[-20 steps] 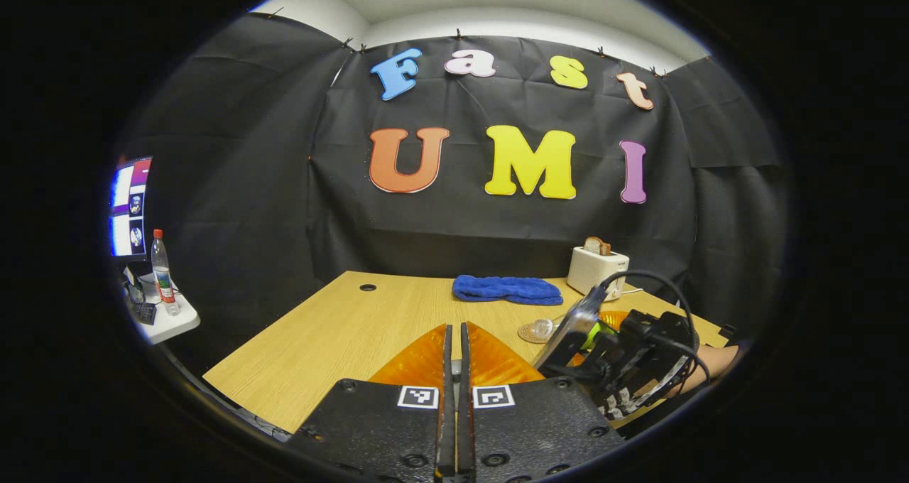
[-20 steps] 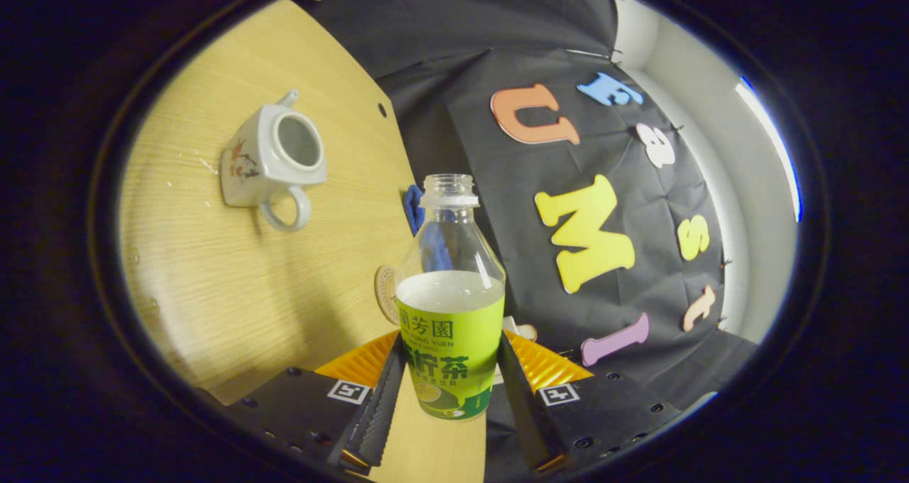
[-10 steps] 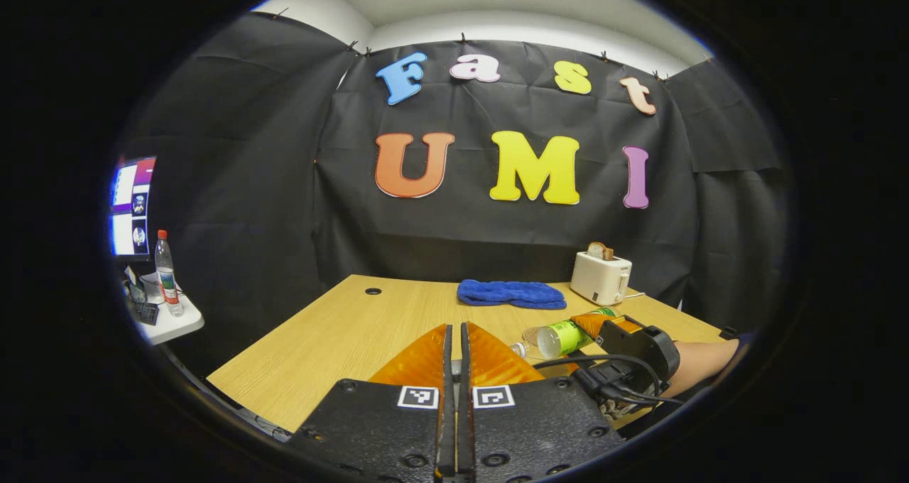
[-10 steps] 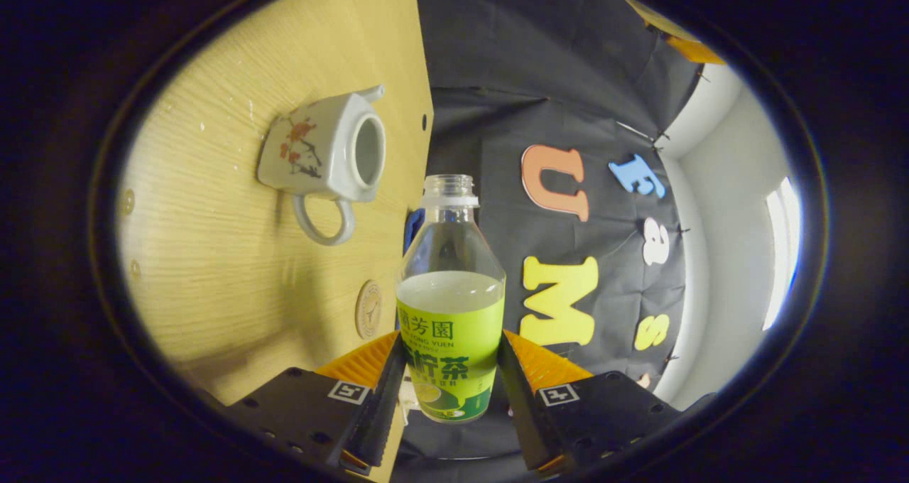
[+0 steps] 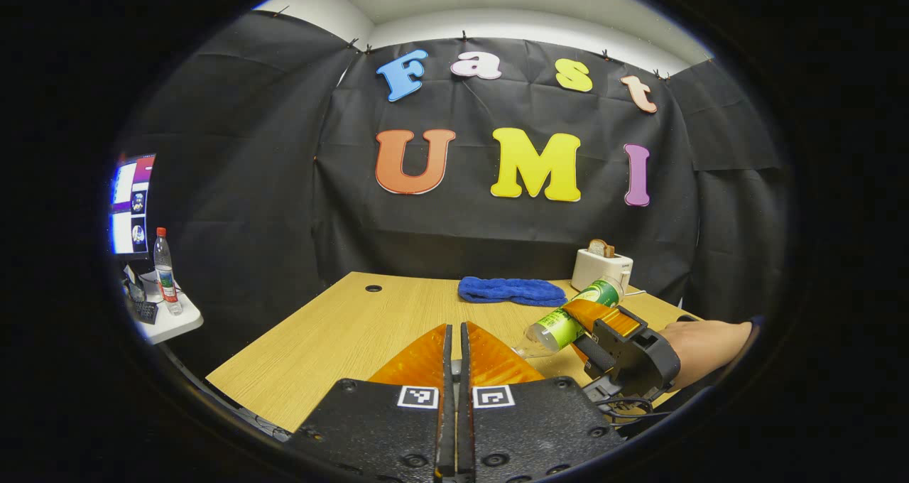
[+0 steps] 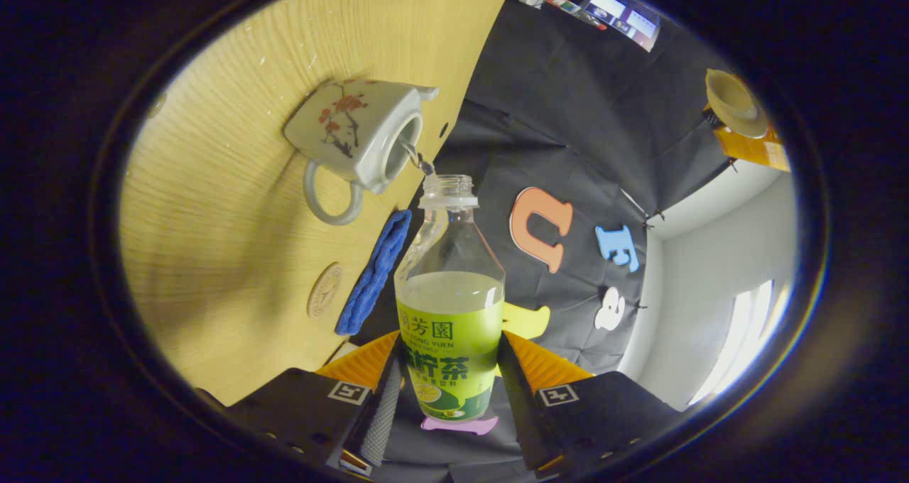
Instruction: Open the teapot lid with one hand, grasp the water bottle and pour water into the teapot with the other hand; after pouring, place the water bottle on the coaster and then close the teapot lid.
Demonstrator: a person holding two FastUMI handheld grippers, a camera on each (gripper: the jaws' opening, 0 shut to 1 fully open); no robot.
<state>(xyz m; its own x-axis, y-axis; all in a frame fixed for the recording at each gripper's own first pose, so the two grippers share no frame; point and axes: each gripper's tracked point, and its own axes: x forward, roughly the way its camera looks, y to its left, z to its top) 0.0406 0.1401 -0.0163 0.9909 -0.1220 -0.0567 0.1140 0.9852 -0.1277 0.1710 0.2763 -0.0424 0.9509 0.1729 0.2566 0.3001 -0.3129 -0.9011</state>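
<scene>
My right gripper (image 6: 449, 341) is shut on a clear water bottle (image 6: 450, 312) with a green label and no cap. The bottle is tipped over, its mouth just at the rim of the white flowered teapot (image 6: 348, 131), and a thin stream of water (image 6: 415, 158) runs into the open top. In the left gripper view the same bottle (image 5: 568, 319) slants mouth-down in the right gripper (image 5: 603, 327), held by a hand (image 5: 703, 341). My left gripper (image 5: 454, 327) has its fingers together. The teapot lid (image 6: 735, 98) sits at its fingers, high and off to the side. A round coaster (image 6: 324, 290) lies on the wooden table (image 6: 234, 220).
A blue cloth (image 5: 511, 291) lies at the back of the table, beside a white toaster (image 5: 600, 268) with bread in it. Off to the left stand a small white side table with a bottle (image 5: 165, 263) and a lit screen (image 5: 131, 206).
The right gripper has tipped the bottle further and brought its mouth to the teapot's opening; water now runs out. The left gripper has barely moved.
</scene>
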